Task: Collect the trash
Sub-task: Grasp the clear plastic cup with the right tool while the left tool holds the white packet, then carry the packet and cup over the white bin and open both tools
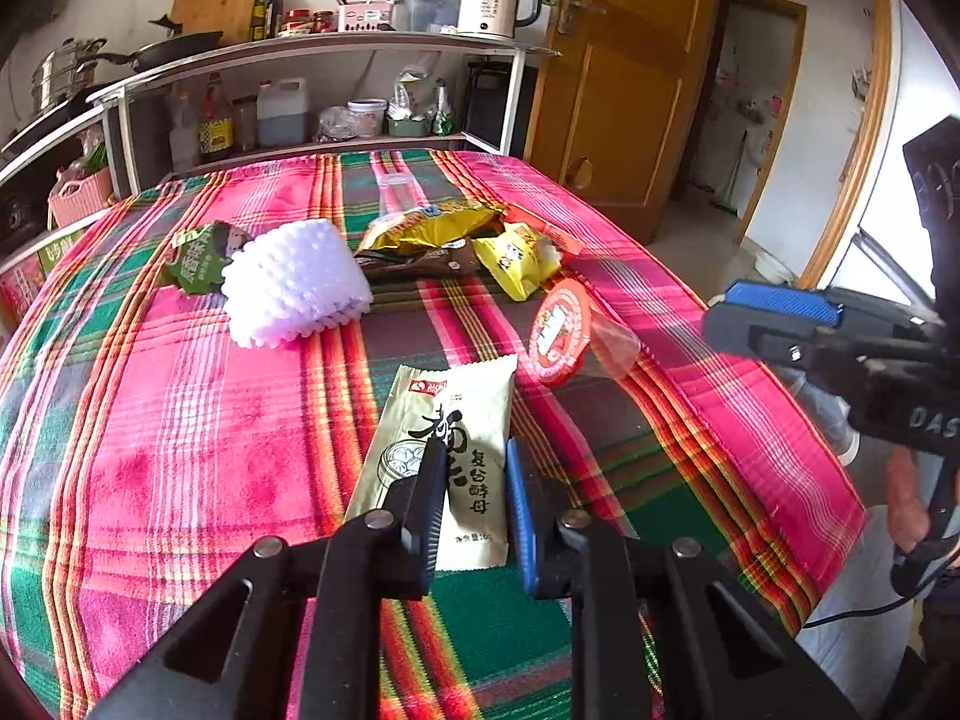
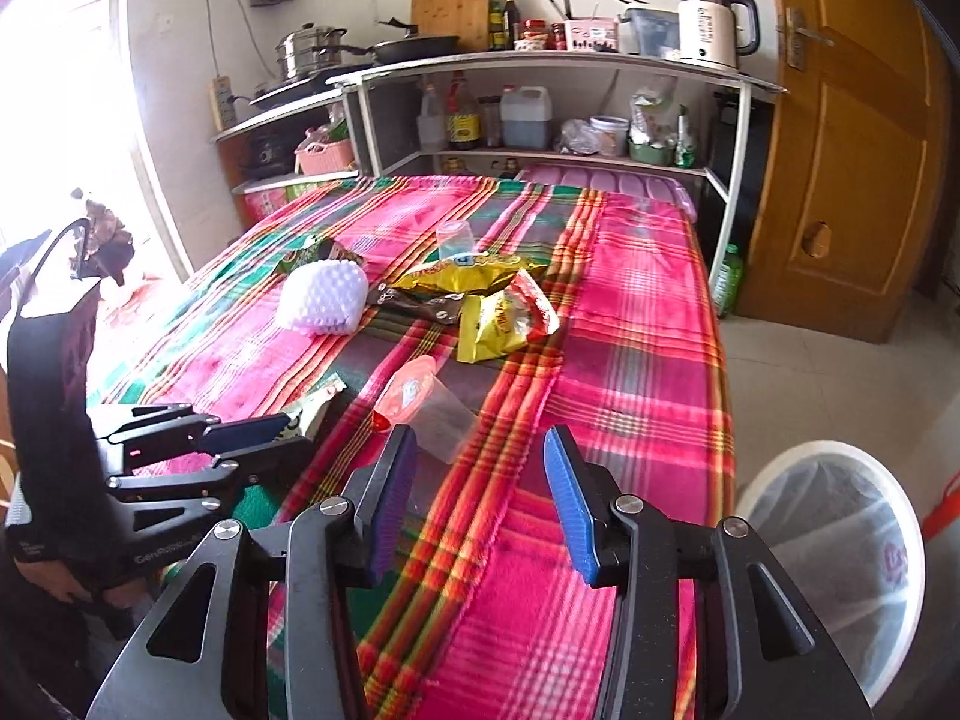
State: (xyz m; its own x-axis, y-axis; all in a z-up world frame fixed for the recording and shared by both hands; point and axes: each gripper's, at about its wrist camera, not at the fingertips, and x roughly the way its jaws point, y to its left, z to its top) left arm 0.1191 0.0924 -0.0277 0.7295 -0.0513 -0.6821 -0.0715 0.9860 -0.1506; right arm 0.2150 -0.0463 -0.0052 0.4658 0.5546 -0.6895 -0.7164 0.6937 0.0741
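A pale yeast packet [image 1: 447, 414] lies on the plaid tablecloth [image 1: 180, 420]. My left gripper [image 1: 474, 450] is closed on its near right part, one pad at the packet's edge. In the right wrist view the packet [image 2: 318, 402] sticks out past the left gripper [image 2: 288, 429]. My right gripper [image 2: 480, 441] stands open over the cloth with nothing between its fingers, and it shows at the right table edge in the left wrist view [image 1: 717, 315]. A clear cup with a red lid [image 2: 420, 402] lies on its side just ahead of it.
Farther back lie a white foam net [image 1: 294, 282], a green snack bag [image 1: 198, 258], gold and brown wrappers [image 1: 426, 228], a yellow packet [image 1: 516, 258] and a clear cup [image 1: 396, 192]. A lined white bin [image 2: 840, 540] stands on the floor right of the table. Kitchen shelves [image 2: 540, 72] rise behind.
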